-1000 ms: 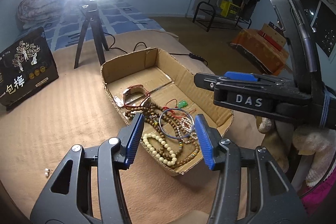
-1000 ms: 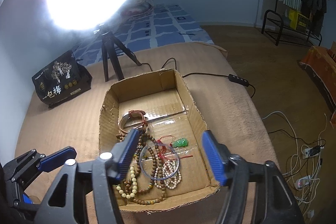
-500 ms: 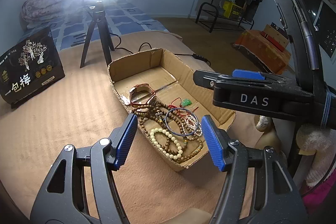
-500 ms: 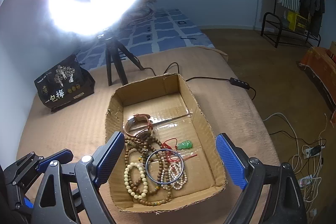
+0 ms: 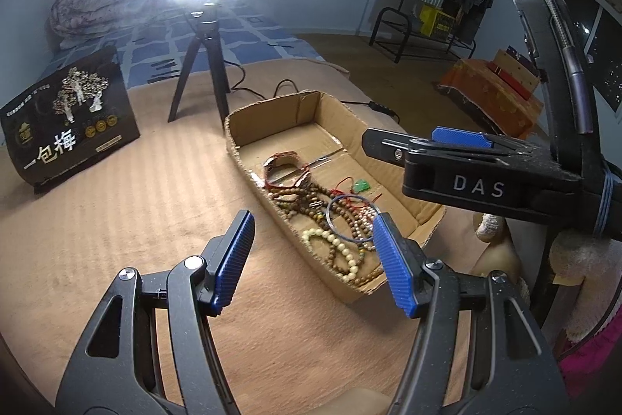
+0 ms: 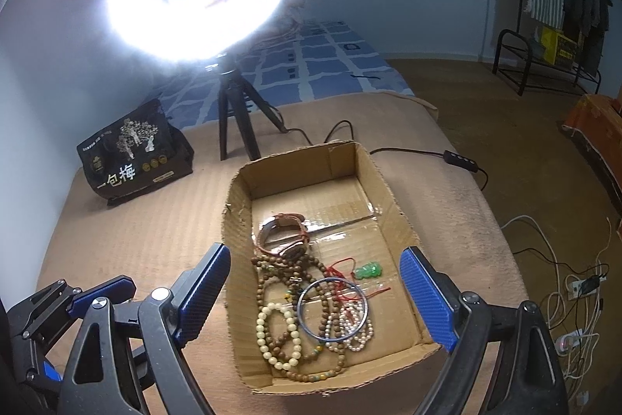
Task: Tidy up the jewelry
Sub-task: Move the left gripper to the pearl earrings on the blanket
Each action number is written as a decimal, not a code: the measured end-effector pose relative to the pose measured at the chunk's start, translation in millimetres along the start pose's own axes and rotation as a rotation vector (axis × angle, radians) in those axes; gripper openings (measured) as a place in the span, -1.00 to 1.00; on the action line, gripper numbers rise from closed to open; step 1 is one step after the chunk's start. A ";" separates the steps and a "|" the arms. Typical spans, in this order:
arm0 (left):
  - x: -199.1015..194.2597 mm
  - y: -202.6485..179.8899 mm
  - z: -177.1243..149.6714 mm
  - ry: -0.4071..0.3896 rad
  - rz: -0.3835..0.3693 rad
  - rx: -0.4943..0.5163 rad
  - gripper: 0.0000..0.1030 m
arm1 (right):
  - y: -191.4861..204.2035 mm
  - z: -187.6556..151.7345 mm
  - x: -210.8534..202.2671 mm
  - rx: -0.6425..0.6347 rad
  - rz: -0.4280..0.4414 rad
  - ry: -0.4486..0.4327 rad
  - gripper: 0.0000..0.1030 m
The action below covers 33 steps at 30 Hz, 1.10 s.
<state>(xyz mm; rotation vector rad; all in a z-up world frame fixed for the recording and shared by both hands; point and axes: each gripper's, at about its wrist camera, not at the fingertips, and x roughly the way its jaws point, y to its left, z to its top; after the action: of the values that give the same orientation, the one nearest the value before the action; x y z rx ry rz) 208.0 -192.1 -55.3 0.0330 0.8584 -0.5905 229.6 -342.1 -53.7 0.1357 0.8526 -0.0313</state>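
An open cardboard box (image 6: 392,205) lies on the tan blanket; it also shows in the left wrist view (image 5: 334,111). In it lie a watch (image 6: 282,234), brown bead strands (image 6: 283,271), a cream bead bracelet (image 6: 278,335), a blue bangle (image 6: 332,310), a pearl strand (image 6: 355,331) and a green pendant on red cord (image 6: 368,270). My right gripper (image 6: 315,298) is open and empty, above the box's near end. My left gripper (image 5: 313,255) is open and empty, raised left of the box over the blanket. The right gripper shows in the left wrist view (image 5: 458,150).
A ring light on a black tripod (image 6: 237,111) stands behind the box. A black printed bag (image 6: 134,154) stands at the back left. A cable with a switch (image 6: 460,157) runs right of the box. The bed edge drops to floor with cables (image 6: 575,294).
Both grippers have pulled back and up from the box. The right gripper has opened wider. The jewelry in the box has not moved.
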 end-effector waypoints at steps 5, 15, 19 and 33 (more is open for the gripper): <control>-9.8 22.1 -4.5 0.000 0.016 -0.030 0.26 | 15.1 -1.6 -2.0 -0.032 0.014 -0.030 0.76; -29.9 86.0 -21.5 -0.021 0.084 -0.126 0.26 | 53.1 -5.5 0.3 -0.128 0.043 -0.057 0.75; -37.7 113.4 -30.6 -0.005 0.122 -0.151 0.26 | 66.0 -7.4 4.0 -0.154 0.056 -0.048 0.75; -33.6 181.1 -57.4 0.085 0.138 -0.274 -0.22 | 112.8 -19.9 36.0 -0.204 0.183 0.087 0.46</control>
<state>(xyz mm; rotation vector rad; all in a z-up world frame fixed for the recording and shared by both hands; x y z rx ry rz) 241.6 -9.0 -106.2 -0.1312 1.0048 -0.3408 247.6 -226.8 -81.7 0.0233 0.9224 0.2336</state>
